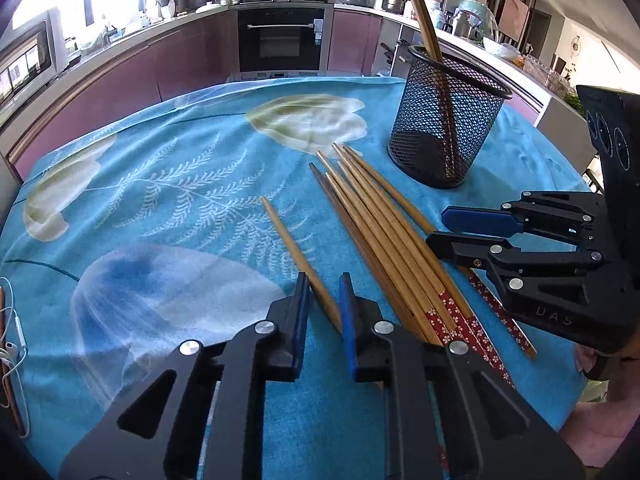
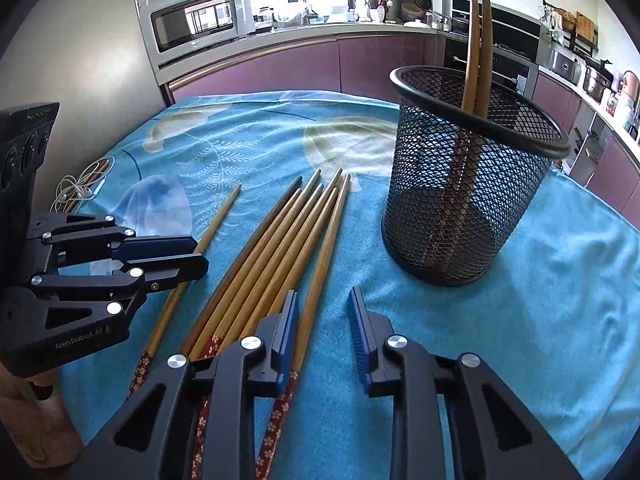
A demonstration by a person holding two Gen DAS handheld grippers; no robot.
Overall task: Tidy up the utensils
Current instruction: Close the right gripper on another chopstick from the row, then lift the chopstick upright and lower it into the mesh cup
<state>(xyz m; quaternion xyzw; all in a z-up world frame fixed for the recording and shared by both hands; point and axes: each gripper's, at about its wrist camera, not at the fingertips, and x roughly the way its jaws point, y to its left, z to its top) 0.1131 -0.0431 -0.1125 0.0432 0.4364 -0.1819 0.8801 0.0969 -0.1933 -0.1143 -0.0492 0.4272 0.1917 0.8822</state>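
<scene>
A: Where were the chopsticks?

B: A bundle of bamboo chopsticks (image 1: 384, 236) lay flat on the desk, on a blue flowered cloth (image 1: 168, 184). One single chopstick (image 1: 298, 258) lay apart, to the left of the bundle. Two more stood tilted inside the black mesh holder (image 2: 472, 184), near the bundle.

A: And the jaws?

B: The left gripper (image 1: 324, 300) had its jaws released, one on each side of the single chopstick, not touching it. The right gripper (image 2: 322, 312) was also released and held nothing; its left jaw was over the bundle. White earphones (image 2: 78, 190) lay at the cloth's edge
</scene>
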